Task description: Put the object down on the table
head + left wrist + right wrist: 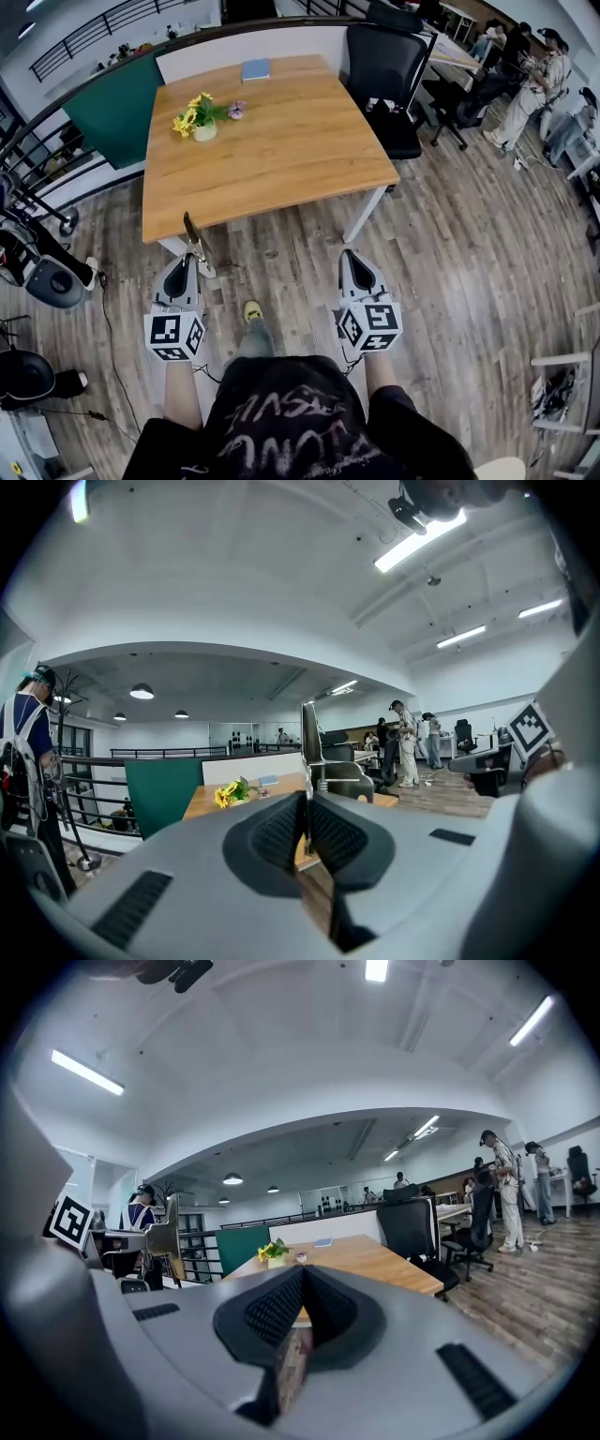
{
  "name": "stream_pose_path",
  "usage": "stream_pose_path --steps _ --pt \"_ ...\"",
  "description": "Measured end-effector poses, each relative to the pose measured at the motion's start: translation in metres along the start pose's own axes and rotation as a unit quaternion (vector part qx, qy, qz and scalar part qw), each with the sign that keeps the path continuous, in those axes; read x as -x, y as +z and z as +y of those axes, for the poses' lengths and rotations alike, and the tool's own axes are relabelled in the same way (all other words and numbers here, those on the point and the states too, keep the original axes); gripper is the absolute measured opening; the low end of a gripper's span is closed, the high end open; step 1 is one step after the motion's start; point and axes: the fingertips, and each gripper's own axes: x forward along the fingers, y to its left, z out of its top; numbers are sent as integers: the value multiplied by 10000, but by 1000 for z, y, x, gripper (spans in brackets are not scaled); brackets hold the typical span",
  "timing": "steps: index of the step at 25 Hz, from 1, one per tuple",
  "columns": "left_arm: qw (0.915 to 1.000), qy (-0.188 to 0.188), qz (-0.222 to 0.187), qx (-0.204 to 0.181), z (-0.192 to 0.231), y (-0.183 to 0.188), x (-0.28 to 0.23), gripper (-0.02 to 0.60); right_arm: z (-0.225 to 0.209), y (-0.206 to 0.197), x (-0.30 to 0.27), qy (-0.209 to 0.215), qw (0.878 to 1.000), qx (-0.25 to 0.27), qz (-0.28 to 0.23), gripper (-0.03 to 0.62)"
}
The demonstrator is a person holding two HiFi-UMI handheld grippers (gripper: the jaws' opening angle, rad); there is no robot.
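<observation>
My left gripper [188,260] is shut on a thin flat metal piece [191,234] that stands up out of its jaws, over the floor just short of the wooden table's [281,159] near edge. In the left gripper view the metal piece [308,738] rises upright from between the closed pads of the left gripper [306,803]. My right gripper [349,256] is level with the left one, also short of the table, with its jaws together and nothing in them. In the right gripper view the right gripper [302,1281] points at the table [366,1258].
On the table stand a pot of yellow flowers [202,120], a small purple thing [237,110] and a blue book [255,69]. A black office chair [394,75] is at its right, a green partition [112,108] at its left. People stand far right [539,80]. Equipment and cables lie left [47,272].
</observation>
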Motion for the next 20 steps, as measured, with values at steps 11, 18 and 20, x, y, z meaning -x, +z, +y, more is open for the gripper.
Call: stream_pose_path --steps 11,18,20 --pt "9998 -43 88 150 62 -7 -111 15 -6 9 -123 -22 9999 34 108 5" --pt "9994 -228 209 165 117 8 -209 15 -8 28 -234 -45 9998 -132 155 5" --pt "9991 -249 260 225 134 7 -233 15 -5 30 -262 -51 9998 -70 175 5"
